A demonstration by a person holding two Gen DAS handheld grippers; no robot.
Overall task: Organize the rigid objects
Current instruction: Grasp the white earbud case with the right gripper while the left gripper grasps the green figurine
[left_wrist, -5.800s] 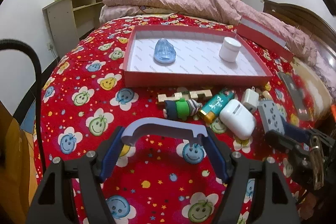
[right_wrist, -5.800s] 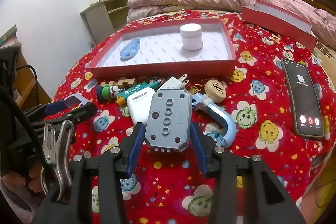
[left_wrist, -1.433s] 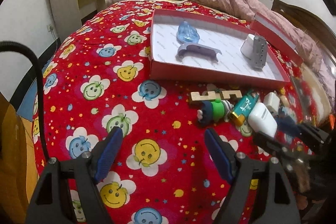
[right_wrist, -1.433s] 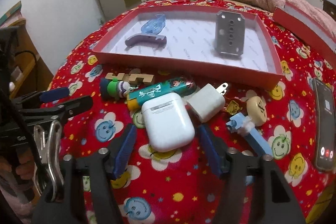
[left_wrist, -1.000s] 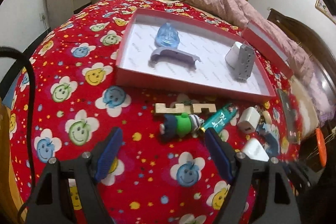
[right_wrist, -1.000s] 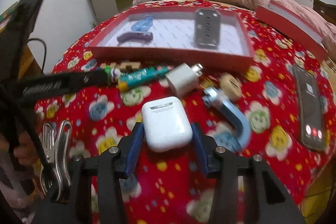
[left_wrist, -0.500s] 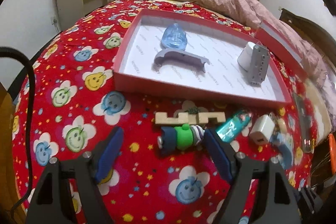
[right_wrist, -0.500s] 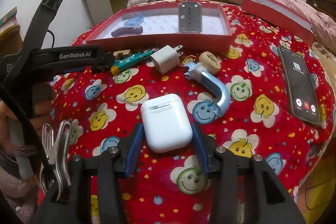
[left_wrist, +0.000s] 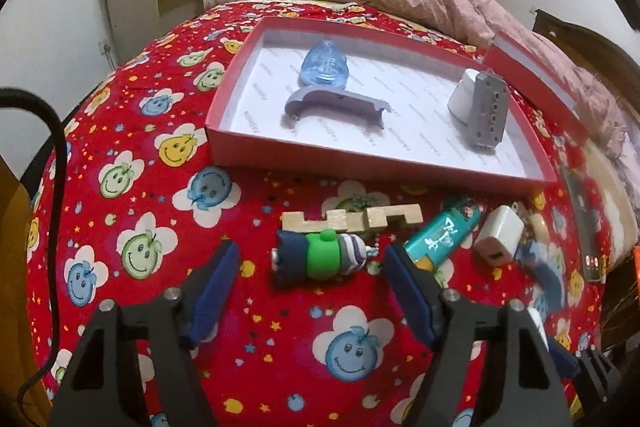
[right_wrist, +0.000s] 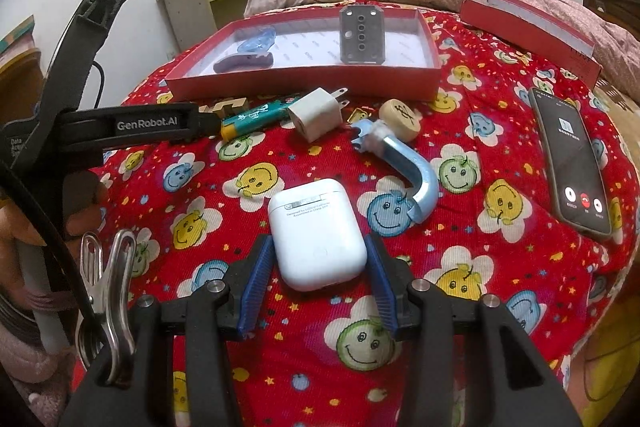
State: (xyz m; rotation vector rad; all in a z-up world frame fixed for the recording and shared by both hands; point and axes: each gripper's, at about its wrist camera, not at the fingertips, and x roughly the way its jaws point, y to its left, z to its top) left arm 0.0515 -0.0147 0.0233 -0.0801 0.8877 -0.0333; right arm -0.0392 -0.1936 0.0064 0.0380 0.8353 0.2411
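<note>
Shallow red cardboard tray holds four items.
Right gripper pinches one white earbud case; left gripper spread around one green-and-navy toy figure.

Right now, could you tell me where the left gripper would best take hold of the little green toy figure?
Grip the toy figure across its green middle, coming straight down from above. It lies on its side, lengthwise between the left gripper's open fingers, so turning the gripper crosswise should probably suit its narrow width.

White jar half hidden behind grey block
</note>
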